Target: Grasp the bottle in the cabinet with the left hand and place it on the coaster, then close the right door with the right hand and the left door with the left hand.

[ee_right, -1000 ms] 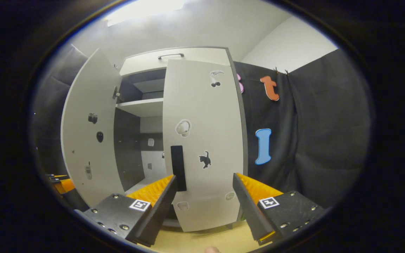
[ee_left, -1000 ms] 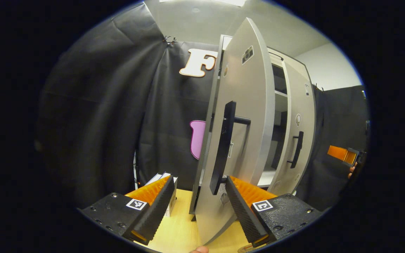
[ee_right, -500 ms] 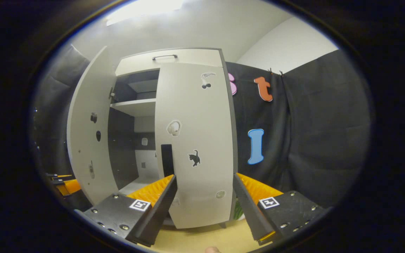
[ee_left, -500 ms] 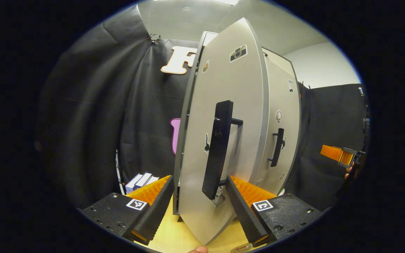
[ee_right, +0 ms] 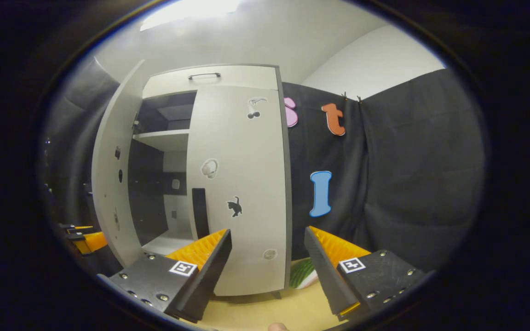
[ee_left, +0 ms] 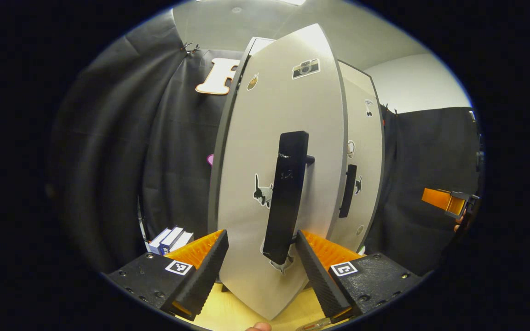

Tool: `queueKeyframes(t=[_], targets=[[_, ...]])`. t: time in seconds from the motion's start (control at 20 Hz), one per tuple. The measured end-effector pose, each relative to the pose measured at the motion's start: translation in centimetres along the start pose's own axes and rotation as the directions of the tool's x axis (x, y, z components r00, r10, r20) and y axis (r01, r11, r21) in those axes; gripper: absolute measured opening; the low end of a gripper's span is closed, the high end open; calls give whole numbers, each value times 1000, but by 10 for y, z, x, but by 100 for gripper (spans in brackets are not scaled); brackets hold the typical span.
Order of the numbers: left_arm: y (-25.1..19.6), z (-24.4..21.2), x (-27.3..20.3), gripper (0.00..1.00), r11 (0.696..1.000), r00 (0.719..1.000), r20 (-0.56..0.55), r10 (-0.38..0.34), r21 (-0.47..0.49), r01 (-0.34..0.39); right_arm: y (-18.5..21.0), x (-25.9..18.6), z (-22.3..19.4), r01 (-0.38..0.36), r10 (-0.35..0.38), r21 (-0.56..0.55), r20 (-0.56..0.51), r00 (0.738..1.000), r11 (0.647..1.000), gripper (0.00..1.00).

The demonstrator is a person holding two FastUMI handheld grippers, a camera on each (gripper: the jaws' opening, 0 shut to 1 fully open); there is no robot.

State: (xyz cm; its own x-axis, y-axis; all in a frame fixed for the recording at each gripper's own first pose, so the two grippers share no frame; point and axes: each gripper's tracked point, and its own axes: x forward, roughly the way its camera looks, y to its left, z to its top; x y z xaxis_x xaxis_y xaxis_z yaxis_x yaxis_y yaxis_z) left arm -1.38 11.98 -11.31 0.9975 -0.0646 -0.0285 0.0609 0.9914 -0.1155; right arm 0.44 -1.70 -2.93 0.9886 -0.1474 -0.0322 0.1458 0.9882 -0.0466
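Now your left gripper [ee_left: 260,257] gapes wide before the left door [ee_left: 269,138] mid-frame, gripping nothing; your right gripper [ee_right: 268,257], equally wide and empty, faces the closed right door [ee_right: 242,184] at centre.

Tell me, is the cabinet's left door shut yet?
No, the left door is ajar; the dark shelf gap shows beside the shut right door.

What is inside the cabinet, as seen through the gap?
Through the gap: a bare shelf and dark inner walls. The closed right door covers the rest of the cabinet.
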Motion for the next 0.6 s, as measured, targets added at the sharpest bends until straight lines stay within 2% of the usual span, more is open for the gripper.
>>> queueKeyframes(t=[0.05, 0.1, 0.15, 0.2, 0.3, 0.4, 0.45, 0.6], targets=[[-4, 0, 3, 94, 1000, 1000, 1, -8, -2, 8, -3, 0, 0, 4, -4, 1, -1, 1000, 1000, 100], [-7, 1, 5, 94, 1000, 1000, 0, -14, 1, 14, -5, -1, 0, 8, -8, 0, -1, 1000, 1000, 92], [-10, 0, 7, 93, 1000, 1000, 0, -19, 4, 19, -9, -1, 0, 14, -14, -2, 1, 1000, 1000, 96], [-13, 0, 9, 93, 1000, 1000, 2, -25, 8, 25, -13, -2, 1, 20, -20, -5, 0, 1000, 1000, 92], [-21, 1, 13, 94, 999, 999, 3, -43, 11, 43, -19, -3, 1, 28, -29, -8, -3, 1000, 1000, 100], [-31, 0, 17, 94, 998, 998, 4, -62, 13, 62, -24, -5, 2, 36, -36, -7, -2, 999, 999, 92], [-36, 0, 19, 94, 997, 998, 6, -69, 15, 69, -27, -6, 2, 39, -39, -8, -3, 999, 999, 96], [-48, 4, 24, 94, 996, 996, 13, -91, 23, 91, -35, -6, 3, 49, -49, -14, 1, 999, 999, 96]])
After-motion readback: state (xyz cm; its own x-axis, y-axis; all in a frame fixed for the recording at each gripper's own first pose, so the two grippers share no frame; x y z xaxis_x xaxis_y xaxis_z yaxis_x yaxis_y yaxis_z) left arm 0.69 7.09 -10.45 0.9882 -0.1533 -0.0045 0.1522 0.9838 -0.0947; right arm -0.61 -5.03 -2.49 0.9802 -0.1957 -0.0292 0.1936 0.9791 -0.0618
